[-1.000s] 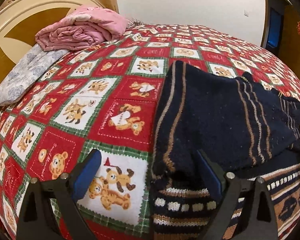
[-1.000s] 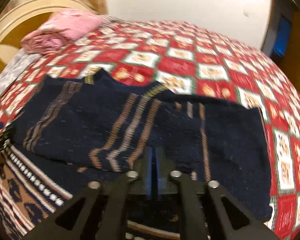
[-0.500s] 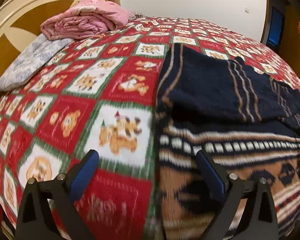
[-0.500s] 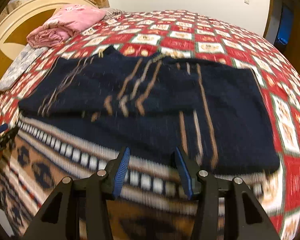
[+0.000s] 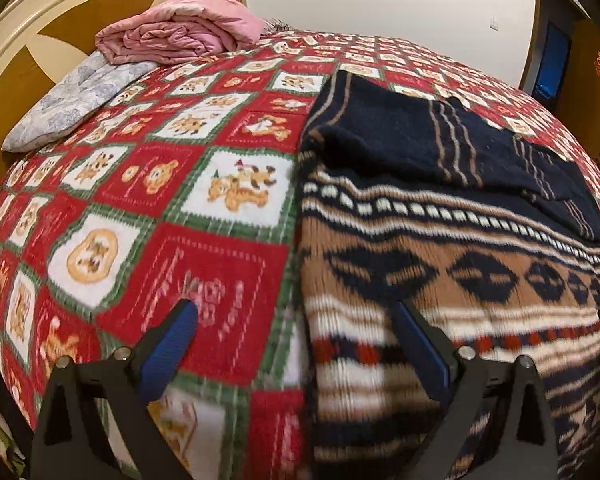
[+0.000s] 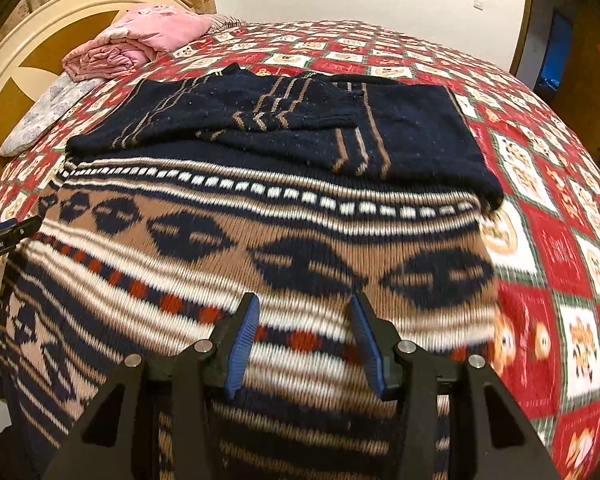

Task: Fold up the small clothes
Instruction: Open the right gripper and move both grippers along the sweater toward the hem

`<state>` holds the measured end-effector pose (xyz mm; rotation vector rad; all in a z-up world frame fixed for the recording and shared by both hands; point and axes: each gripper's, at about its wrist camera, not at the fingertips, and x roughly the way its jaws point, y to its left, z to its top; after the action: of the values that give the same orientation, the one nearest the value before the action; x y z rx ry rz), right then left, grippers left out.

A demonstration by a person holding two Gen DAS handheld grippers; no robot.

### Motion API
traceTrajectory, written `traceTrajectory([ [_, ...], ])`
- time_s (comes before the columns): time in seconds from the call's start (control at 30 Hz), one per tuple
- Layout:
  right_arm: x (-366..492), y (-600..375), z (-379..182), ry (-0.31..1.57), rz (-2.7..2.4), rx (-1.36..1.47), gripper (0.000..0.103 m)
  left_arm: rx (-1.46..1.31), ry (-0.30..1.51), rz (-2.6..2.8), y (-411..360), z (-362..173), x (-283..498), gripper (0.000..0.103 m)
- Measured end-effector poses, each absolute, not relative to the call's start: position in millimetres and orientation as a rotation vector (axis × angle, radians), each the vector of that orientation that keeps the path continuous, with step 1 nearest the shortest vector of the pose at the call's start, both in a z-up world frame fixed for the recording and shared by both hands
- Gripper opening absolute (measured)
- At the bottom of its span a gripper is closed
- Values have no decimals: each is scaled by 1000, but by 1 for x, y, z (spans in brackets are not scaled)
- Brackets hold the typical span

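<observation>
Sweater (image 6: 260, 248) lies across the bed, its long axis near-to-far; left tongs (image 5: 296, 344) straddle its left edge, right tongs (image 6: 304, 344) above its near half, both open, empty.

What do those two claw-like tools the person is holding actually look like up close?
Each is a black plastic two-finger gripper: the left gripper and right gripper have angular black fingers with triangular cut-outs, round silver bolts and blue ribbed pads on the inner faces. The left one carries small white lettering on its side.

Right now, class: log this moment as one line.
stage: sleeves folded in | sweater: flat on bed | left gripper: open | right gripper: open
</observation>
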<state>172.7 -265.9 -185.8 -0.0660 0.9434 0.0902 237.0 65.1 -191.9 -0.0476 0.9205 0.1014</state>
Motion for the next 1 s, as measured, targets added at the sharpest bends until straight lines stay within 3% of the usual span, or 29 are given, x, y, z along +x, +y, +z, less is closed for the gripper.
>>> traceTrajectory([
  [1.0, 74, -280, -184, 893, 58, 34, 50, -41, 936, 15, 57, -191, 153, 100],
])
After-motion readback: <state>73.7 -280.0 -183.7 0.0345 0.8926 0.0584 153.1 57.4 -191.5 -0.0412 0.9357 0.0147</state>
